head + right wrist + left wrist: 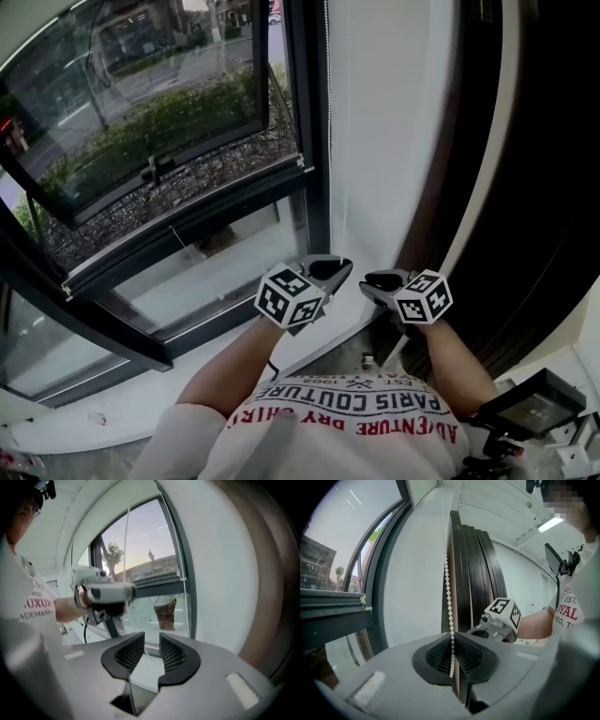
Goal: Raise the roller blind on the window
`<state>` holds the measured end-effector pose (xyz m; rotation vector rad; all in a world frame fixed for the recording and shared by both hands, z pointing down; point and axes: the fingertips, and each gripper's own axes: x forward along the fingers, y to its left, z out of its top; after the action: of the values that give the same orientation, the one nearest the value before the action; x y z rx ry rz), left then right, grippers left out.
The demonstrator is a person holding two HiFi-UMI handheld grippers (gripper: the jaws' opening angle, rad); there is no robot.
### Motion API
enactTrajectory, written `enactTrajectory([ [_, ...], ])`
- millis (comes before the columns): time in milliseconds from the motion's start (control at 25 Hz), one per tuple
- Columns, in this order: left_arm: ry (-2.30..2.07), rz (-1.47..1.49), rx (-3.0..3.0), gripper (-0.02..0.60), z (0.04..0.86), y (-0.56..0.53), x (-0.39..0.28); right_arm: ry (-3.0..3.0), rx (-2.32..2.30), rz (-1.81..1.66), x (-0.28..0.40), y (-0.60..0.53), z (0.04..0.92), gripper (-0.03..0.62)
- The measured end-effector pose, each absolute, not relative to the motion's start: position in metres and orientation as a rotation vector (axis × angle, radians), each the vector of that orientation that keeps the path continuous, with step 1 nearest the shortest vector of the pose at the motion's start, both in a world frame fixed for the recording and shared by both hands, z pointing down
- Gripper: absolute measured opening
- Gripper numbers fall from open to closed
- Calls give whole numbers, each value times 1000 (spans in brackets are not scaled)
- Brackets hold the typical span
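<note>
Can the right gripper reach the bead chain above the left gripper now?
Probably yes. The right gripper is open and empty, beside the left gripper, which is shut on the bead chain. Above it the chain hangs free.

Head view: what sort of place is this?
Likely an indoor room, perhaps an office: a dark-framed window onto a street and hedge, a blind's bead chain, a strip light on a white ceiling.

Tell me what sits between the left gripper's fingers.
The blind's white bead chain runs down between the left gripper's closed fingers, pinched there. The left gripper view shows it.
</note>
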<state>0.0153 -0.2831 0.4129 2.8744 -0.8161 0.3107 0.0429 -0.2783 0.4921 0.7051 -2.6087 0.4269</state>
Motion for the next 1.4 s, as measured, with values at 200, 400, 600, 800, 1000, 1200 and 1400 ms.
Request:
enactTrajectory([
  [200,-802,307,2887,6,407,-272,22,-2812,615,246,29,-277,366,116],
  [400,-770,327,2906,6,408,-265,32,-2996,531,191,10,-277,277,136],
  [600,-747,335,2918,6,405,-258,41,-3032,535,131,-1,-281,237,129],
  [800,-740,336,2922,6,405,-259,45,-3009,482,127,-5,-278,236,28],
  [1000,-736,333,2919,6,406,-260,48,-3012,464,169,-5,-278,236,20],
  [1200,-756,319,2905,6,408,-267,47,-3002,545,133,0,-287,241,18],
  [1400,-763,338,2907,6,414,-273,49,-2982,597,60,2,-290,246,17],
])
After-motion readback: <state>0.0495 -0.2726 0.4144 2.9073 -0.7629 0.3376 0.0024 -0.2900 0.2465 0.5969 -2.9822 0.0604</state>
